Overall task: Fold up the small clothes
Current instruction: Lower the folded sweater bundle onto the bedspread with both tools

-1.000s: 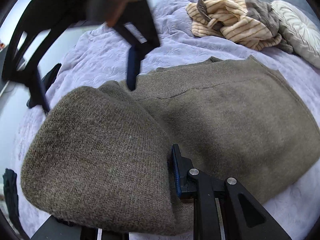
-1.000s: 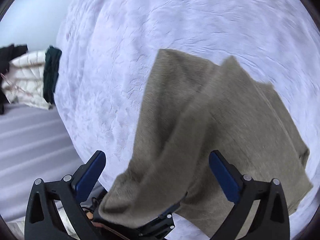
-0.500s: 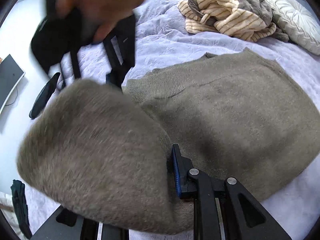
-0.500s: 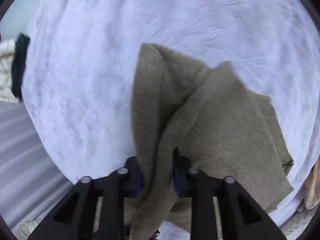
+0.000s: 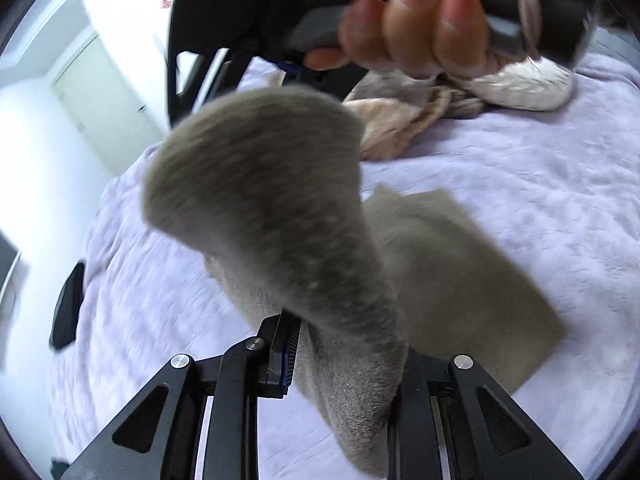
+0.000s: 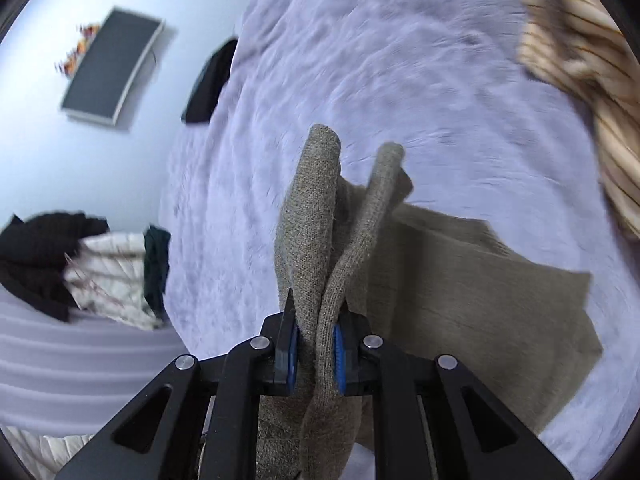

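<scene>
Olive knit sweater (no label readable) pinched in both right tongs and left tongs.

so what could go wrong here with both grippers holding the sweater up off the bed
1. The right gripper pinches two bunched layers of the olive sweater; one layer could slip out and spoil the fold.
2. The sweater's lower part still rests on the lavender bedspread, so dragging it may crease the fold.
3. The striped garment lies close by and might be caught by a wide swing.
</scene>
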`<state>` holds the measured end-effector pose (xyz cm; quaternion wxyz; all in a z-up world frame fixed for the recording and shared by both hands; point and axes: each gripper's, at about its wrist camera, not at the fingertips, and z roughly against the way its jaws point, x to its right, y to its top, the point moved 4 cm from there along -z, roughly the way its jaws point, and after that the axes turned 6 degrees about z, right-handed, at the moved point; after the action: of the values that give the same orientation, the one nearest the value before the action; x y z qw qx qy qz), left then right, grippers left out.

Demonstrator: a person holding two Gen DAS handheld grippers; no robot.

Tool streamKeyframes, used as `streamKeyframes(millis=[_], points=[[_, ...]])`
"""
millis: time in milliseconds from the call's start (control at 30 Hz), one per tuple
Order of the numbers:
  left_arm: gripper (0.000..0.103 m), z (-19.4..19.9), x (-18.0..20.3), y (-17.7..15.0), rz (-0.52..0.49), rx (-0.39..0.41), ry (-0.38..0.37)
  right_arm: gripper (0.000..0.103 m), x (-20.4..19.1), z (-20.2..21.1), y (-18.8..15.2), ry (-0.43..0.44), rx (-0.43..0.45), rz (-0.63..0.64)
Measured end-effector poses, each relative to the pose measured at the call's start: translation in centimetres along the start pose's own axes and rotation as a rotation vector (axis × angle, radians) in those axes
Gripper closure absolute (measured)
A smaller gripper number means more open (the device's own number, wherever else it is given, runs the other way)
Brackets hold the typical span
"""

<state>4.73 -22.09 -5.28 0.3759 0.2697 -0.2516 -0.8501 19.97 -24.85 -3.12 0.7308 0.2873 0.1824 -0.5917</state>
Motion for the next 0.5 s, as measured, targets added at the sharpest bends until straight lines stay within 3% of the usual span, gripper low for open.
streamKeyframes(millis=[133, 367, 500], points=[[0.081, -1.7, 4.9, -0.2, -0.098, -0.020, -0.077, 0.088, 6.5, 3.8, -3.2, -0.008, 0.084, -0.113], [0.081, -4.3, 10.1, -3.0, -0.216, -0.117, -0.139, 0.086, 18.6, 1.8, -11.7, -0.068, 0.087, -0.346], [0.080, -3.3, 9.9, -3.9, -0.226, -0.126, -0.117, 0.081, 20.6, 1.2, -13.5, 0.032, 0.156, -0.463]])
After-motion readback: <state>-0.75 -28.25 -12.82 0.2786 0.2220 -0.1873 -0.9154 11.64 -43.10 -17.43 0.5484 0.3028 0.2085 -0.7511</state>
